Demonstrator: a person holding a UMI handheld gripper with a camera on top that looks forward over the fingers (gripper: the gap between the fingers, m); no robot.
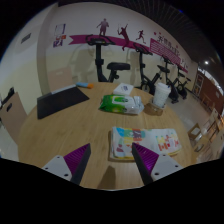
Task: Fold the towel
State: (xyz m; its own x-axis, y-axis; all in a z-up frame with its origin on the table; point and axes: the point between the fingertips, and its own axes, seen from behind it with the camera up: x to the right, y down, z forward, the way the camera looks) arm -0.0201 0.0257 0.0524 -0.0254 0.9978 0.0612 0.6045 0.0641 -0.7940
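Observation:
A colourful printed towel (143,142) lies flat on the round wooden table (70,135), just ahead of my right finger and slightly right of the gap between the fingers. My gripper (112,160) is open and empty above the table's near part. Its purple pads (146,157) show at either side with bare wood between them. The towel's near left corner reaches close to the right finger.
On the far part of the table are a green wipes pack (120,104), a white packet (124,89), a white cup (161,94) and a dark mat (60,101). Exercise bikes (112,68) stand beyond by a wall with pink figures. A chair (205,130) stands at the right.

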